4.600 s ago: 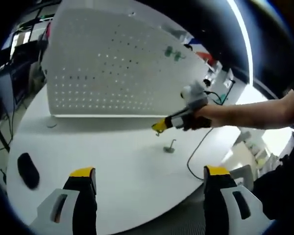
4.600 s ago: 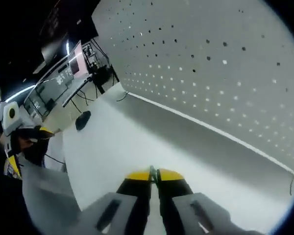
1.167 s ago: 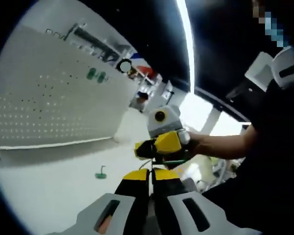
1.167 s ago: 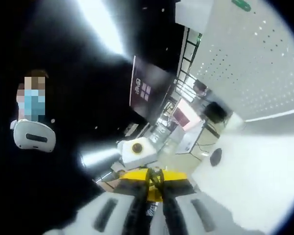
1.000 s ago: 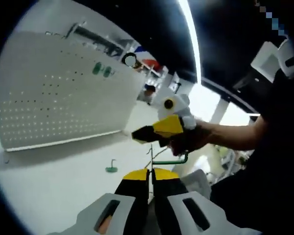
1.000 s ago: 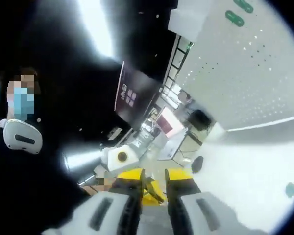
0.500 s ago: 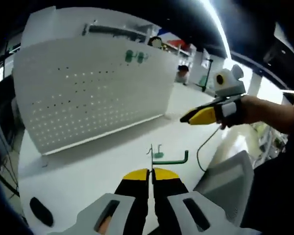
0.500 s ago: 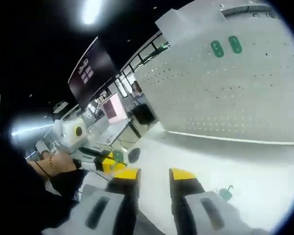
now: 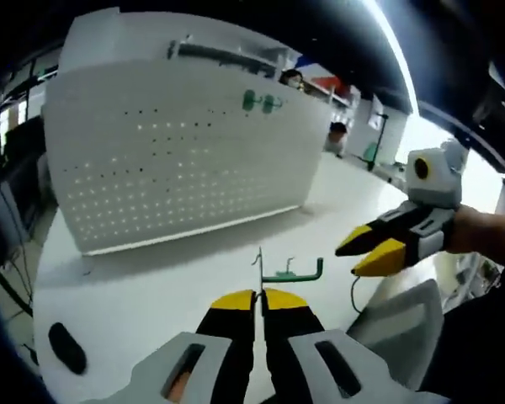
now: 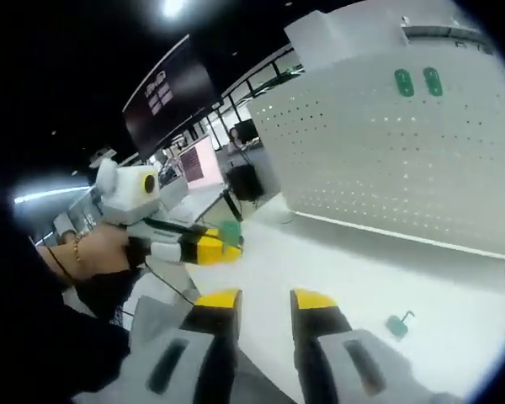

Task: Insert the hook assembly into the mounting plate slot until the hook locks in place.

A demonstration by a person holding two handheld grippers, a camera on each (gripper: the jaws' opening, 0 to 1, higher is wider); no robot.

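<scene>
My left gripper (image 9: 259, 294) is shut on a green hook assembly (image 9: 296, 273), whose thin wire stands up from the jaws and whose green bar points right. It hangs above the white table (image 9: 143, 290), in front of the upright white pegboard mounting plate (image 9: 177, 151). My right gripper (image 9: 348, 260) comes in from the right, open and close to the hook's end. In the right gripper view my right gripper (image 10: 266, 300) is open with nothing in it. The left gripper (image 10: 234, 244) there holds the green hook (image 10: 229, 229). A second green hook (image 10: 397, 324) lies on the table.
Two green tags (image 9: 261, 102) sit near the pegboard's top. A black oval object (image 9: 65, 347) lies at the table's left side. A grey chair back (image 9: 404, 313) and a cable (image 9: 353, 291) are at the right edge. A person's hand (image 10: 93, 252) holds the left gripper.
The hook passed from the right gripper to the left: the right opened about a second ago and has drawn away, while the left, open earlier, is shut on it. Both views swung toward the pegboard.
</scene>
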